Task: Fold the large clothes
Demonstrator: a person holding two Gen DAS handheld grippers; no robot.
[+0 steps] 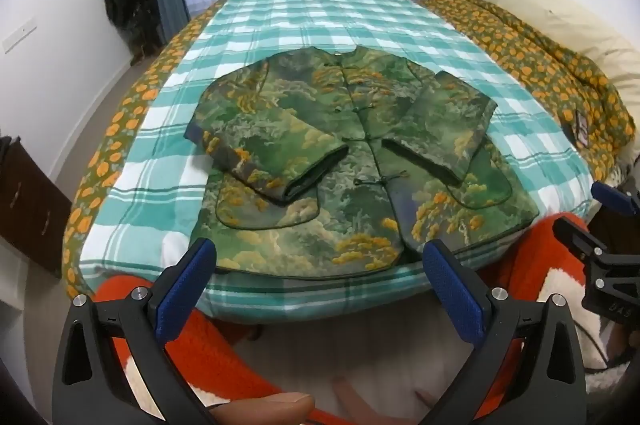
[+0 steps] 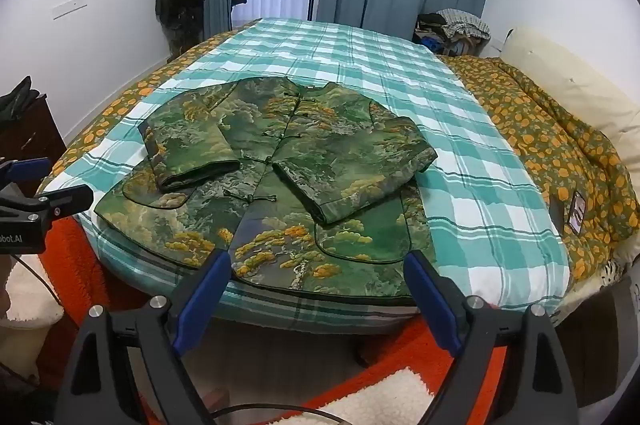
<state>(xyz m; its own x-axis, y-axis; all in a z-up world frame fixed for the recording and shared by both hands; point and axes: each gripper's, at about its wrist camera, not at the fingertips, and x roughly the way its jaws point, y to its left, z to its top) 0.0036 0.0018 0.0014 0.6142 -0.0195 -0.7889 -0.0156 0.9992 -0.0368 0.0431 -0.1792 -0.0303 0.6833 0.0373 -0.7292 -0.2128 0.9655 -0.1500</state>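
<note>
Sleeves already in, jacket (image 1: 360,161) flat on the bed (image 1: 304,13), both our hand-held grippers — left (image 1: 318,267), right (image 2: 318,277) — spread wide and empty over its near hem, so next we likely pinch that hem and fold it towards the collar.

bed (image 1: 360,297): far edge hidden | wardrobe (image 1: 28,201): cut off

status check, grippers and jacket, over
Left gripper open, right gripper open, both empty. Jacket flat on bed, sleeves folded in. Nothing in the way.
</note>
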